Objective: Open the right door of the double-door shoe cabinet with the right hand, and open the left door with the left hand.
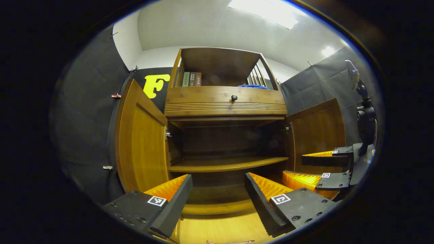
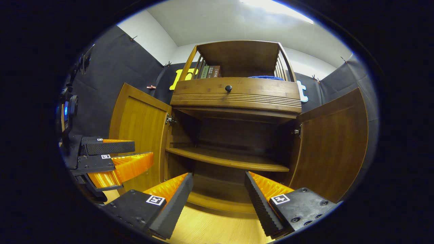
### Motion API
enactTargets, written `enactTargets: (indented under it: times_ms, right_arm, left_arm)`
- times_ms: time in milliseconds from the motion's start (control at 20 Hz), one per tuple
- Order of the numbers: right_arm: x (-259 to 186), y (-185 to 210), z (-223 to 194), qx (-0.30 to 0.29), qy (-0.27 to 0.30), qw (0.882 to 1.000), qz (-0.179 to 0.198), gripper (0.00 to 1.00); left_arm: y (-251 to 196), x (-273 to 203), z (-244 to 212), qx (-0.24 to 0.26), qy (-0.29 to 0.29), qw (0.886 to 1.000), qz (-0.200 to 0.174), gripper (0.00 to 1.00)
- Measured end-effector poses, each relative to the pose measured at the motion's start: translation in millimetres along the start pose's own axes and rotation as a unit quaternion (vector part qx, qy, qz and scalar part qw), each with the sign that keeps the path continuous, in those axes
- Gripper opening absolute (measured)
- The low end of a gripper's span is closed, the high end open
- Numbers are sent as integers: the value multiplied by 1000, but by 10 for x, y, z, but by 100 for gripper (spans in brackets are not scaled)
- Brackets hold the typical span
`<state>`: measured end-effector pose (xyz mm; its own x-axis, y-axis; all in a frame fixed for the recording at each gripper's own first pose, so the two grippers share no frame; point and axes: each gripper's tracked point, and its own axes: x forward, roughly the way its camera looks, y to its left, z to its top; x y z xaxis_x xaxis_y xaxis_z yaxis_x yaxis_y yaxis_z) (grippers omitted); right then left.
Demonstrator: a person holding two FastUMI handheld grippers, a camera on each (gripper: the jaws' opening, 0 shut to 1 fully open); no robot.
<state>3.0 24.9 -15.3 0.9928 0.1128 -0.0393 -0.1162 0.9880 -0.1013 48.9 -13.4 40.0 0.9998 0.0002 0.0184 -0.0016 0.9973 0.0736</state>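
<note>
Wooden and stiff, the shoe cabinet (image 2: 234, 135) stands straight ahead of us with both doors swung wide, so we judge the task done or nearly so. We see the left door (image 1: 142, 142) and the right door (image 2: 334, 145) as rigid hinged panels, light to swing; we see no knob on their inner faces, so we would take either one by its free edge. Our left tongs (image 1: 218, 200) are open and hold nothing. Our right tongs (image 2: 218, 200) are open and empty too. Books (image 2: 212, 72) on the top shelf carry spine lettering too small to read. We see no brand on the cabinet.
</note>
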Motion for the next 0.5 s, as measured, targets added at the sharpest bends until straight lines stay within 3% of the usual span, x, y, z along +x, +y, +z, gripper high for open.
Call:
enactTargets:
  times_ms: [50, 150, 300, 400, 500]
  right_arm:
    - [-3, 6, -2, 0, 0, 1000, 1, 97]
    - [4, 22, 5, -2, 0, 1000, 2, 96]
    - [-6, 43, 9, -3, -2, 1000, 4, 97]
    - [-9, 51, -17, -3, 1, 1000, 6, 97]
    - [0, 49, -29, -4, 3, 1000, 6, 97]
  left_arm:
    - [-3, -1, -6, 3, 0, 1000, 0, 96]
    - [-22, -2, 6, 1, -3, 1000, -3, 99]
    - [-57, -16, 34, -1, -5, 1000, -7, 92]
    - [-52, -29, 43, 0, -5, 1000, -5, 99]
    - [-54, -36, 37, -1, -5, 1000, -5, 99]
